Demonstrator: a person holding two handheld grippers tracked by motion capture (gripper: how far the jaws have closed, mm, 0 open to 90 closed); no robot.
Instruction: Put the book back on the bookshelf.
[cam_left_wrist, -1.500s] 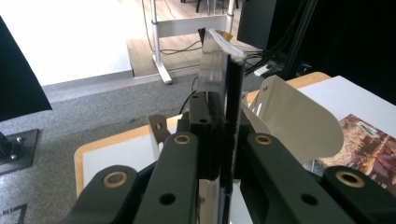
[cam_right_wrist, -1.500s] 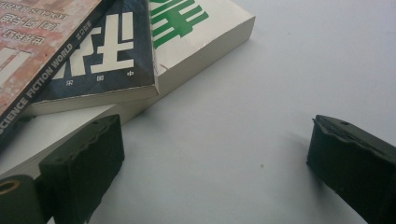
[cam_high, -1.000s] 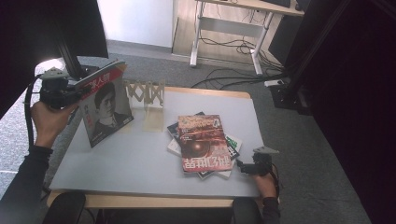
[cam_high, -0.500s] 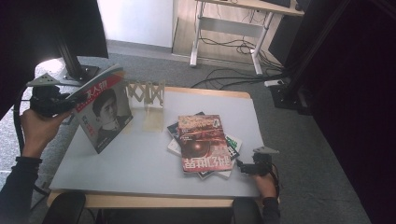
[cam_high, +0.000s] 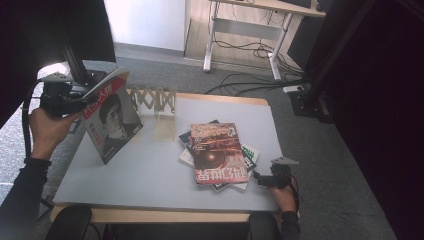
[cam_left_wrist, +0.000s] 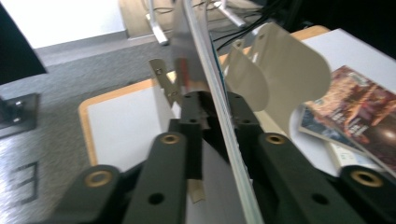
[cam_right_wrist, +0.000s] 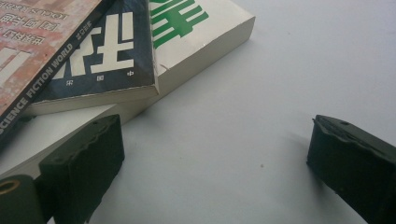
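**Magazine held on edge at the table's left end**

The left gripper (cam_high: 75, 97) is clenched on the top edge of a magazine (cam_high: 112, 120), whose lower corner rests on the table (cam_high: 150, 175) near the left end. The cover with a portrait faces the person's side, and the sheet leans, tilted. In the left gripper view the jaws pinch the page edges (cam_left_wrist: 219, 93) between them. Just behind the magazine stands a wooden rack (cam_high: 156, 102) at the far edge. A stack of books (cam_high: 216, 155) lies flat right of the middle. The right gripper (cam_high: 262, 179) rests on the table just beside the stack, its jaws spread wide with nothing between them.
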